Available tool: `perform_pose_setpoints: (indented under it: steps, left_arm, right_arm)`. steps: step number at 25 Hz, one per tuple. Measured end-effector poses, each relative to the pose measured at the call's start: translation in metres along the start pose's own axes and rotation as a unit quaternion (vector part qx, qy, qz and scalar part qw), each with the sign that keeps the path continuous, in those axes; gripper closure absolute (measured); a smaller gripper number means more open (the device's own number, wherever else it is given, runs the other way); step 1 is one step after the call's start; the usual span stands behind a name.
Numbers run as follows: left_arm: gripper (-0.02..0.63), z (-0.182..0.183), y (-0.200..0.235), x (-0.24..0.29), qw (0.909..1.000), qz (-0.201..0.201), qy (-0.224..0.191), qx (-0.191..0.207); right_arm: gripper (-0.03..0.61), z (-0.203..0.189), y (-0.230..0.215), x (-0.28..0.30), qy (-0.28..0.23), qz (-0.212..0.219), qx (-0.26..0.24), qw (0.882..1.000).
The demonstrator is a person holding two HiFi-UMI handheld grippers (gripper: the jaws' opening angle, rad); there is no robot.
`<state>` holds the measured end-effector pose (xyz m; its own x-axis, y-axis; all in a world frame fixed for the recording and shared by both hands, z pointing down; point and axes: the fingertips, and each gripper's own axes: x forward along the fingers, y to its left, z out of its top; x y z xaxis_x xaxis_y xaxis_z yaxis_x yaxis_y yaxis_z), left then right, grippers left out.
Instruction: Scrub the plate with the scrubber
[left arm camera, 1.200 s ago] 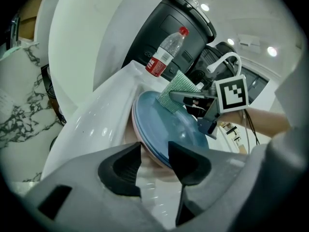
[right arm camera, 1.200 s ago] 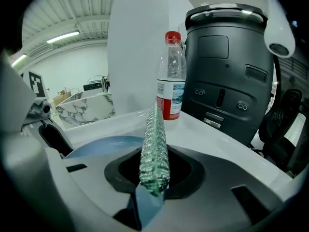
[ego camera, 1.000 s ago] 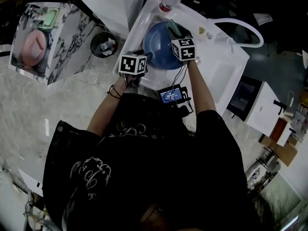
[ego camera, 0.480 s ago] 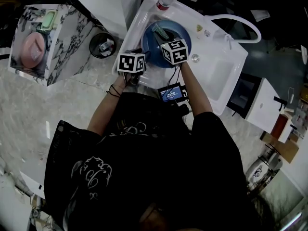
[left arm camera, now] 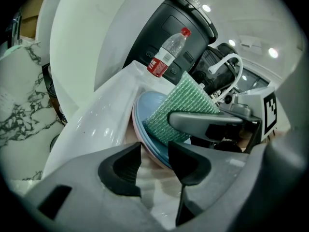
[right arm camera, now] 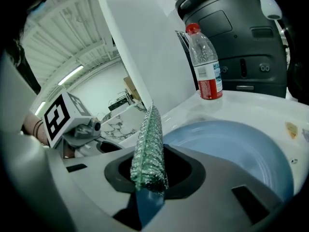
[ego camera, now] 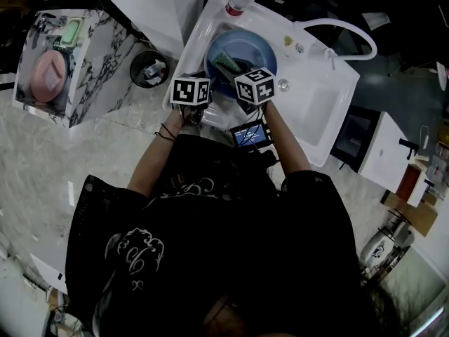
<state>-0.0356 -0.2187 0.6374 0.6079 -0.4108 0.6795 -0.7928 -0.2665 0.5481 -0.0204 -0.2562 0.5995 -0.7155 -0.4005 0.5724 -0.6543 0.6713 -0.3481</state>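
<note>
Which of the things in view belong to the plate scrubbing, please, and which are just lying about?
In use: round blue plate, green mesh scrubber, left gripper, right gripper, white sink.
Lying about: clear plastic bottle with red cap, black bin, pink round dish on marbled box.

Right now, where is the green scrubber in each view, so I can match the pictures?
Head view: green scrubber upper centre, on the blue plate.
Left gripper view: green scrubber right of centre, against that plate.
Right gripper view: green scrubber lower centre, edge-on, clamped in the jaws of the right gripper.
Shared landmark: red-capped bottle, beyond the plate in all three.
</note>
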Motion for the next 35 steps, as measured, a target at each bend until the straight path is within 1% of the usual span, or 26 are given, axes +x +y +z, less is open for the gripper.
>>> perform_pose_setpoints:
  steps: [5, 8, 9, 11, 13, 15, 17, 19, 22, 24, 26, 28, 32, 35]
  left_arm:
    - [0.426, 0.0, 0.0, 0.001, 1.0, 0.001, 0.002, -0.001]
    - [0.425, 0.0, 0.001, 0.001, 1.0, 0.002, 0.004, -0.001]
    - [0.426, 0.0, 0.001, 0.001, 1.0, 0.002, 0.003, -0.001]
    - [0.426, 0.0, 0.001, 0.001, 1.0, 0.001, 0.003, -0.002]
    - [0.426, -0.001, 0.001, 0.001, 1.0, 0.001, 0.003, -0.002]
    - [0.426, -0.001, 0.001, 0.001, 1.0, 0.003, 0.002, -0.001]
    - [0.426, -0.001, 0.001, 0.001, 1.0, 0.003, 0.002, -0.001]
    - [0.426, -0.001, 0.001, 0.001, 1.0, 0.004, 0.0, 0.001]
    - [0.426, 0.0, 0.0, 0.001, 1.0, 0.006, -0.002, 0.004]
    - [0.426, 0.0, 0.001, 0.001, 0.9999, 0.008, -0.004, 0.007]
    - [0.426, 0.0, 0.001, 0.0, 0.9999, 0.008, -0.006, 0.008]
    - [0.426, -0.001, 0.001, 0.0, 0.9999, 0.008, -0.007, 0.008]
    - [0.426, 0.0, 0.0, 0.0, 0.9999, 0.008, -0.009, 0.011]
    - [0.426, 0.0, 0.001, 0.0, 0.9999, 0.008, -0.008, 0.011]
  right_arm:
    - [0.489, -0.012, 0.006, -0.009, 0.015, 0.039, 0.06, 0.997]
    - [0.489, -0.014, 0.006, -0.011, 0.017, 0.045, 0.077, 0.996]
    - [0.489, -0.014, 0.005, -0.012, 0.017, 0.043, 0.072, 0.996]
    - [0.489, -0.008, 0.0, -0.014, 0.011, 0.03, 0.044, 0.998]
    - [0.489, 0.002, -0.013, -0.018, 0.003, 0.003, 0.004, 1.0]
    - [0.489, 0.014, -0.033, -0.023, -0.002, -0.034, -0.038, 0.999]
    - [0.489, 0.025, -0.057, -0.029, -0.005, -0.07, -0.069, 0.995]
    - [0.489, 0.035, -0.081, -0.035, -0.008, -0.1, -0.088, 0.991]
    - [0.489, 0.045, -0.109, -0.039, -0.008, -0.135, -0.115, 0.984]
    - [0.489, 0.048, -0.121, -0.039, -0.002, -0.154, -0.142, 0.978]
    - [0.489, 0.043, -0.128, -0.036, 0.013, -0.164, -0.171, 0.971]
    - [0.489, 0.034, -0.131, -0.033, 0.025, -0.166, -0.183, 0.969]
    - [0.489, 0.028, -0.133, -0.033, 0.012, -0.168, -0.161, 0.972]
    - [0.489, 0.025, -0.126, -0.031, 0.021, -0.161, -0.161, 0.973]
